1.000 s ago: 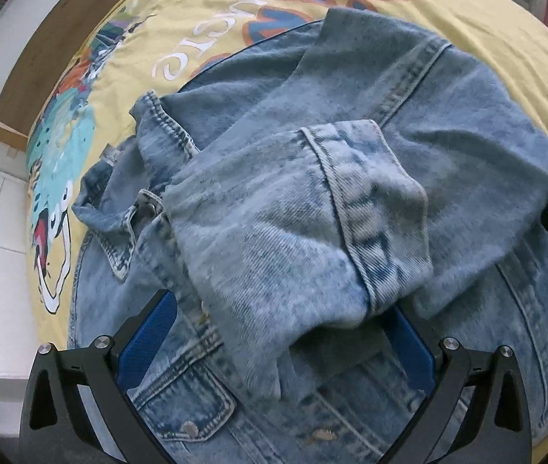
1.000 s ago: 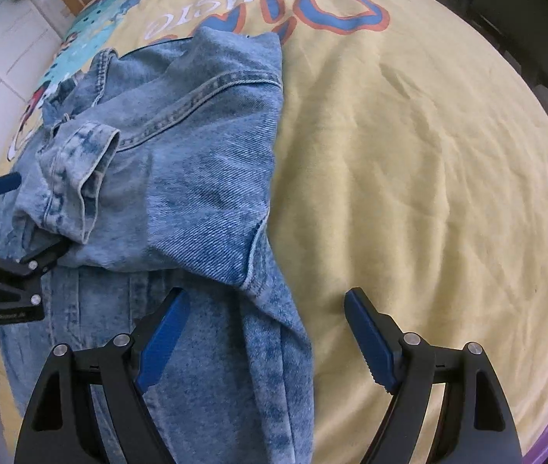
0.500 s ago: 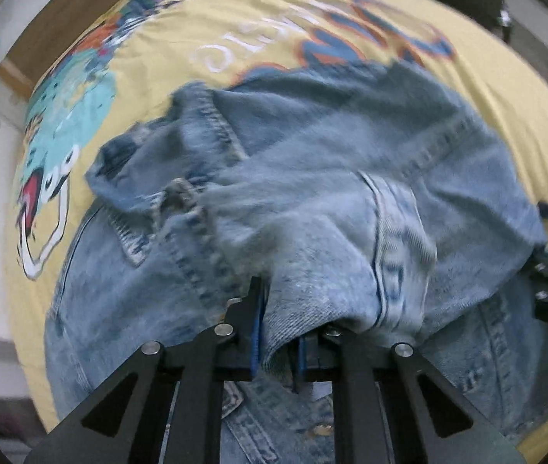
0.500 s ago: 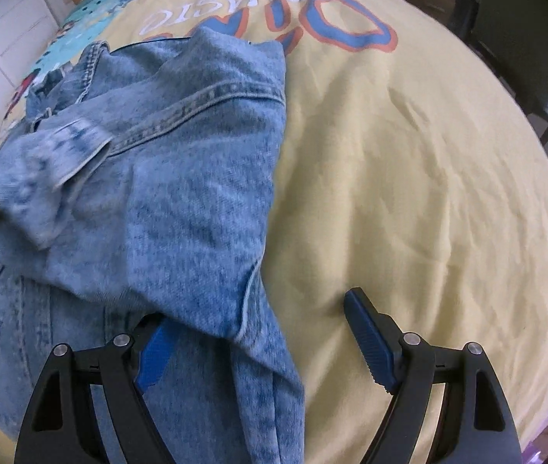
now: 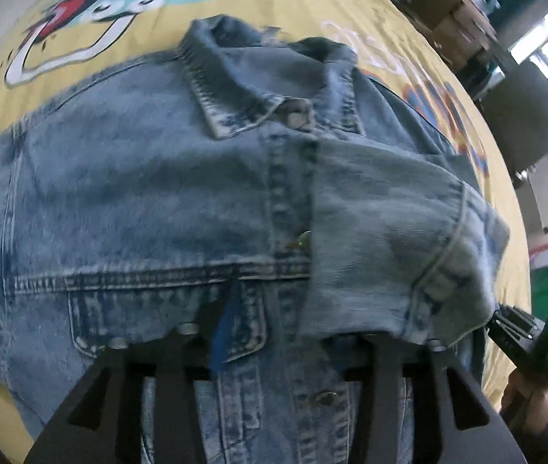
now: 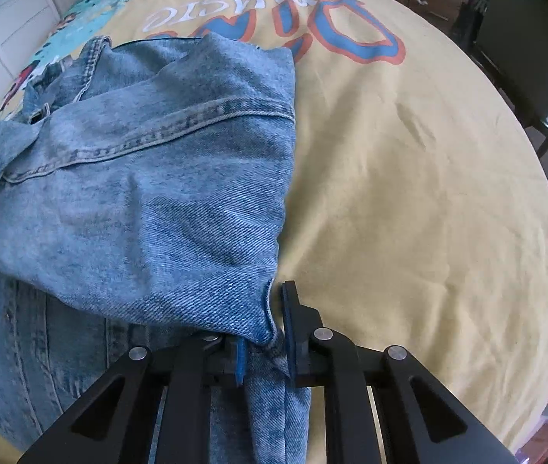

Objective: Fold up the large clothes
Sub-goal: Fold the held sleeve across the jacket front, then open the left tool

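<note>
Left wrist view: the denim jacket [image 5: 150, 193] lies front-up on the yellow sheet [image 5: 274, 4], a sleeve [image 5: 397, 239] folded across it. The left gripper [image 5: 289, 332] has its fingers part-open and opening, the sleeve's edge draped over one and not pinched.

Right wrist view: the right gripper [image 6: 262, 344] is closing, fingers narrow on the jacket's [image 6: 150, 193] side hem. Denim looks heavy, stiff, grippy; seams and hems give the best hold.
</note>
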Demonstrator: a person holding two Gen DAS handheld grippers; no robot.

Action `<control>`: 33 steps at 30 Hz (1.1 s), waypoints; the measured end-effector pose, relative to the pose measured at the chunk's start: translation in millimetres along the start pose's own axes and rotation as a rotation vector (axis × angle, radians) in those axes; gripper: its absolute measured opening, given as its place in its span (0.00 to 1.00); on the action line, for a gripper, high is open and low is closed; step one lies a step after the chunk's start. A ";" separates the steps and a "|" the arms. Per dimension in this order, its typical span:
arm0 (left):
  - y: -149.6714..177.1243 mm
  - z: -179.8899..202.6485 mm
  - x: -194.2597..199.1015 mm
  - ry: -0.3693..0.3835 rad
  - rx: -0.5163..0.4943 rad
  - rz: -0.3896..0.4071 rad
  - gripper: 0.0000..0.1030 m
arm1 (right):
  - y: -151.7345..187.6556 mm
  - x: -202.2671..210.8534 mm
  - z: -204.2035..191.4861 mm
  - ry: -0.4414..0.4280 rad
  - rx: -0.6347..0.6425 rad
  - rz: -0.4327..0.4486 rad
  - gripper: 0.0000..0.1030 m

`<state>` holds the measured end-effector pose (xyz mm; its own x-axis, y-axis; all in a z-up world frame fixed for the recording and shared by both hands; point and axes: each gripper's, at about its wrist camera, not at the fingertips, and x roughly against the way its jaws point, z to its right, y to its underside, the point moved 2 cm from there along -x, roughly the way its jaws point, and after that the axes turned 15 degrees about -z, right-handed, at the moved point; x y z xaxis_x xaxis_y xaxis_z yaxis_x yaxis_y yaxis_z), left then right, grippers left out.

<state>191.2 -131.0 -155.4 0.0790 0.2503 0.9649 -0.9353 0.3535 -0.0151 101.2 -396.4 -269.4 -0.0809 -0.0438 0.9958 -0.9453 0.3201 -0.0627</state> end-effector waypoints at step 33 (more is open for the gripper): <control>26.2 134.9 -31.6 -0.402 -0.421 -0.059 0.98 | 18.9 -2.4 1.2 0.003 0.027 -0.026 0.29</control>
<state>117.7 -251.2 -151.0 -0.0871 -0.1137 0.9897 -0.7089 0.7050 0.0186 83.2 -391.5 -273.0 -0.0555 -0.0493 0.9972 -0.9551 0.2936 -0.0386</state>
